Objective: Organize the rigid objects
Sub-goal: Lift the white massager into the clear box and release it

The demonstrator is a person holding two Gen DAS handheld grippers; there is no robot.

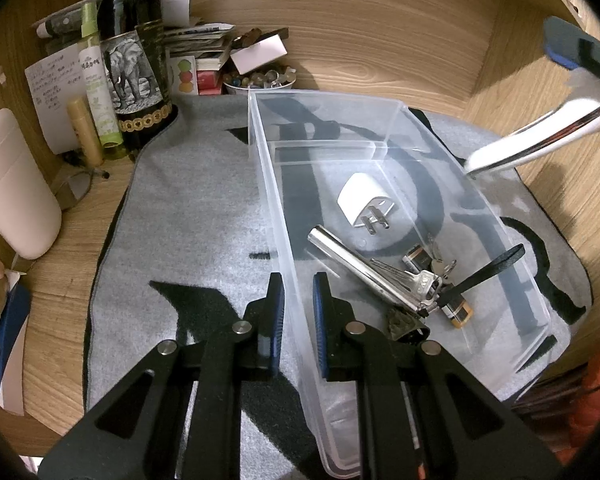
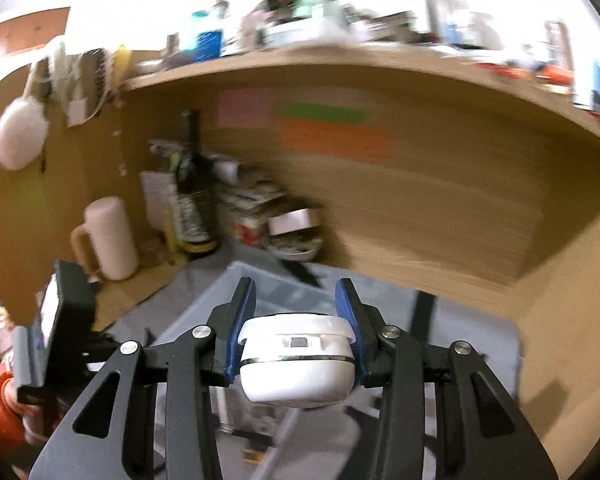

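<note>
A clear plastic bin (image 1: 384, 148) lies on a grey mat. In it are a white plug adapter (image 1: 360, 200), a silver metal tube (image 1: 356, 268), a bunch of keys (image 1: 412, 280) with a black strap, and batteries (image 1: 458, 312). My left gripper (image 1: 299, 320) is shut on the bin's left wall near its front corner. My right gripper (image 2: 296, 344) is shut on a white rounded case (image 2: 296, 364) with a chrome band; it also shows in the left wrist view (image 1: 540, 140), held above the bin's right rim. The right wrist view is blurred.
A dark bottle with an elephant label (image 1: 134, 60), small tubes, papers, a bowl of beads (image 1: 260, 80) and a white jug (image 1: 12, 192) crowd the back left corner. Wooden walls enclose the desk at the back and right. The grey mat (image 1: 188, 216) covers the desktop.
</note>
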